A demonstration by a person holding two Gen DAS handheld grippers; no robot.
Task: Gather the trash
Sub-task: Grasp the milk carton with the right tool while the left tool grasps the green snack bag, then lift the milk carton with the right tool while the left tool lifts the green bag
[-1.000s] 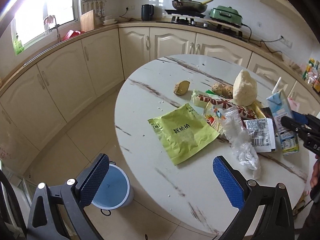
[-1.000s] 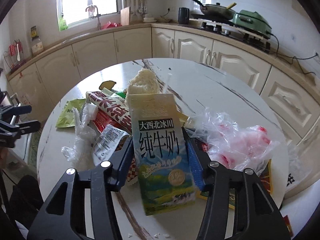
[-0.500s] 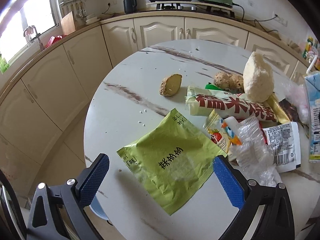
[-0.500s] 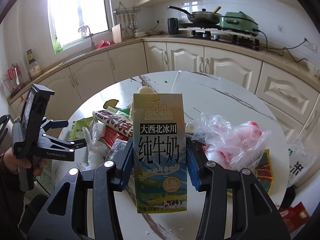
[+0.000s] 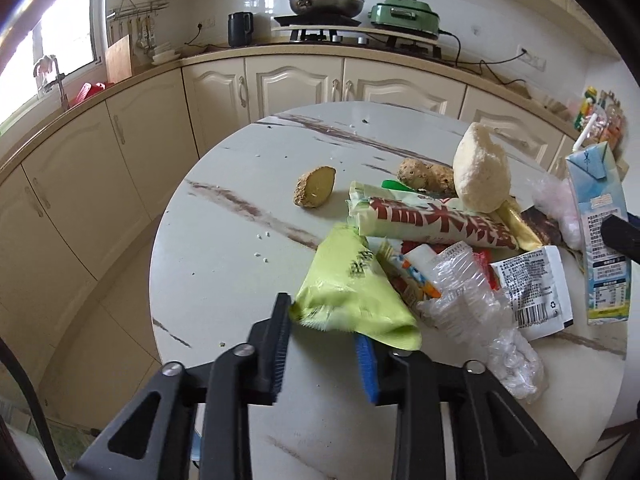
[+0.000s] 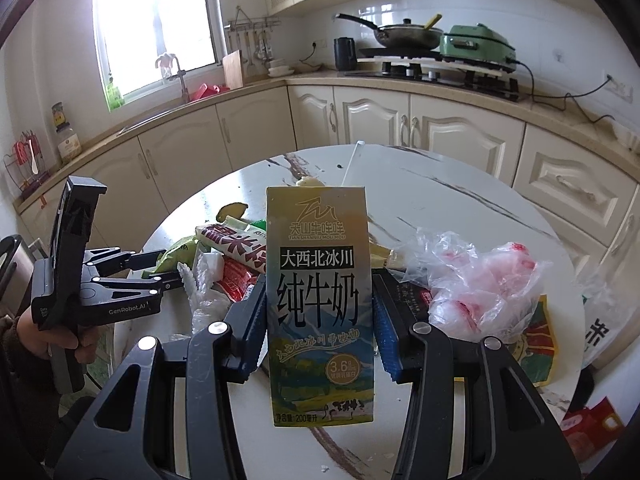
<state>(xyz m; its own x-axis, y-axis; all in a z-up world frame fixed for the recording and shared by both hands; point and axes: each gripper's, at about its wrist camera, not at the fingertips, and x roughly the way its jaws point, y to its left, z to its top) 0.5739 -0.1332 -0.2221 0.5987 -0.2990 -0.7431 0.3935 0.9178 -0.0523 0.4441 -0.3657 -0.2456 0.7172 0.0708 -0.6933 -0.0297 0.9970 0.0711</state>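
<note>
Trash lies heaped on a round marble table (image 5: 224,264). My left gripper (image 5: 324,344) is closing its jaws on a green snack packet (image 5: 348,288), which is bunched up between the pads and lifts off the table at its near end. From the right wrist view, the left gripper (image 6: 160,272) reaches in from the left, held by a hand. My right gripper (image 6: 320,308) is shut on an upright milk carton (image 6: 320,300) with a straw, held above the table. The same carton (image 5: 600,240) shows at the right of the left wrist view.
Behind the packet lie a long red-and-white wrapper (image 5: 432,220), a crumpled clear plastic bag (image 5: 472,300), a barcode sachet (image 5: 532,292), ginger pieces (image 5: 314,192) and a pale lump (image 5: 482,176). A pink-stained plastic bag (image 6: 480,288) lies right of the carton. Cabinets ring the table.
My left gripper came forward and down over the table edge to the green packet, and its wide-open jaws closed, crumpling the flat packet. The right gripper keeps holding the carton.
</note>
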